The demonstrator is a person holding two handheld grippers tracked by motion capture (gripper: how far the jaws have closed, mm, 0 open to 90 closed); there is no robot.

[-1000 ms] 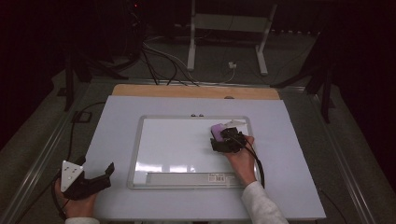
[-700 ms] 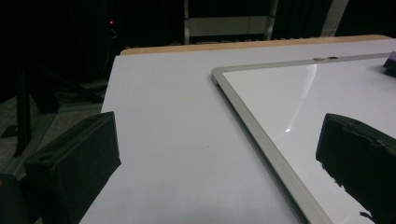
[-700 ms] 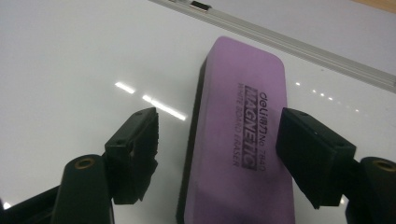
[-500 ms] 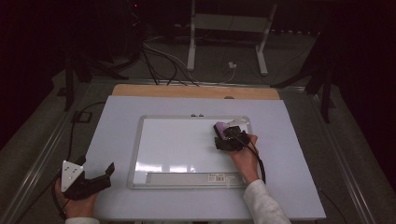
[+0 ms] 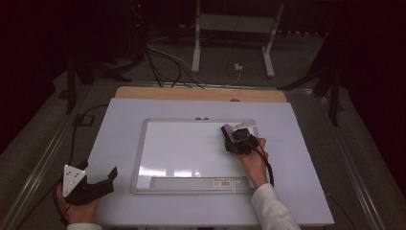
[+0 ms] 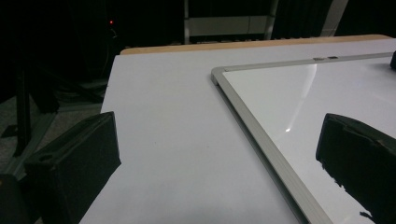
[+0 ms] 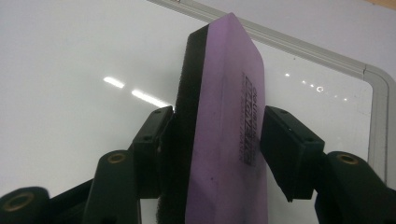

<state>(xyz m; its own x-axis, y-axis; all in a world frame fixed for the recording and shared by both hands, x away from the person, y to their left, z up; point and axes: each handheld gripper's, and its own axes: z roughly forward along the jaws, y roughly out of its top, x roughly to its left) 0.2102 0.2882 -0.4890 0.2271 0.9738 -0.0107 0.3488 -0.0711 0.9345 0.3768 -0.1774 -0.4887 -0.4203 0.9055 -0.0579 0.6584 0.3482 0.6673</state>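
Note:
A purple eraser [image 5: 228, 130] with a black felt side is on the whiteboard [image 5: 182, 148] near its far right corner. My right gripper [image 5: 235, 140] is shut on the eraser. In the right gripper view the eraser [image 7: 229, 121] stands on edge between the two jaws of the right gripper [image 7: 219, 144], over the glossy whiteboard [image 7: 70, 70]. My left gripper [image 5: 98, 169] is open with nothing in it, low over the table's near left corner. In the left gripper view the left gripper [image 6: 217, 154] has its jaws wide apart, astride the whiteboard's left frame [image 6: 261, 140].
The whiteboard lies in the middle of a white table [image 5: 119, 124], with a tray strip [image 5: 191, 183] along its near edge. A wooden board [image 5: 191, 93] borders the table's far side. Cables and a metal stand [image 5: 230, 28] are on the dark floor beyond.
My right gripper has shifted the eraser slightly toward the board's far edge. The left gripper has stayed in place.

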